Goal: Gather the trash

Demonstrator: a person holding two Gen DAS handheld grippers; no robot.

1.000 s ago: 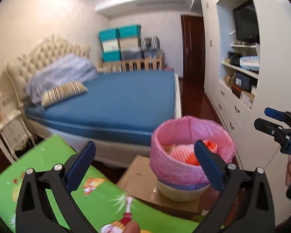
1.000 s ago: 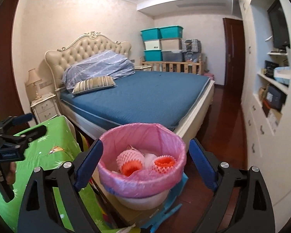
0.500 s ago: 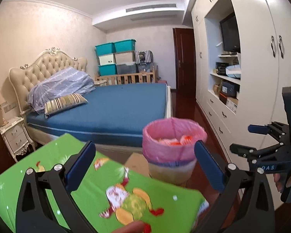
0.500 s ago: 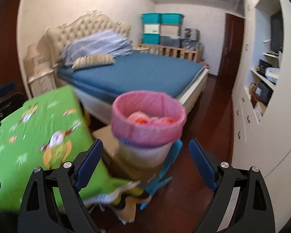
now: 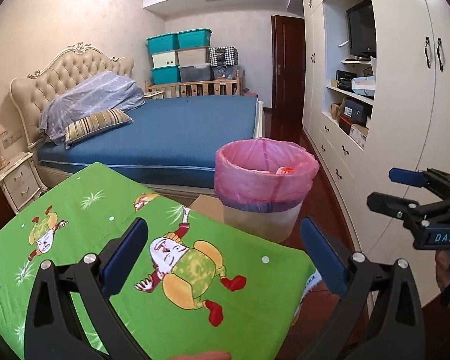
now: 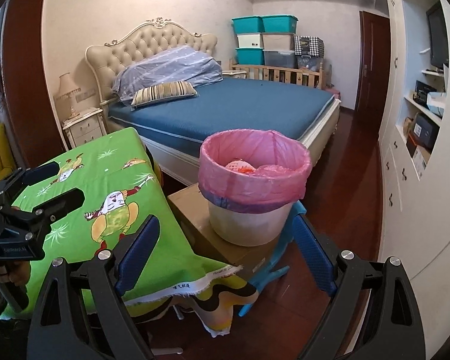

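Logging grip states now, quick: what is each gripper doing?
Left gripper: open, holding nothing, over the green cartoon-print cloth.
Right gripper: open, holding nothing.

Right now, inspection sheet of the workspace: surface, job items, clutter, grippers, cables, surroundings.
Surface: green cartoon-print cloth covers the table, nothing lying on it.
Job's things: white bin with a pink liner stands on a cardboard box beside the table; pink-and-orange foam netting lies inside.
Clutter: blue plastic piece sticks out under the box.
Grippers: left gripper open and empty above the cloth; right gripper open and empty, pointed at the bin.
Cables: nothing seen.
Surroundings: bed with a blue cover, stacked storage boxes, white wardrobe with a TV, dark wood floor.
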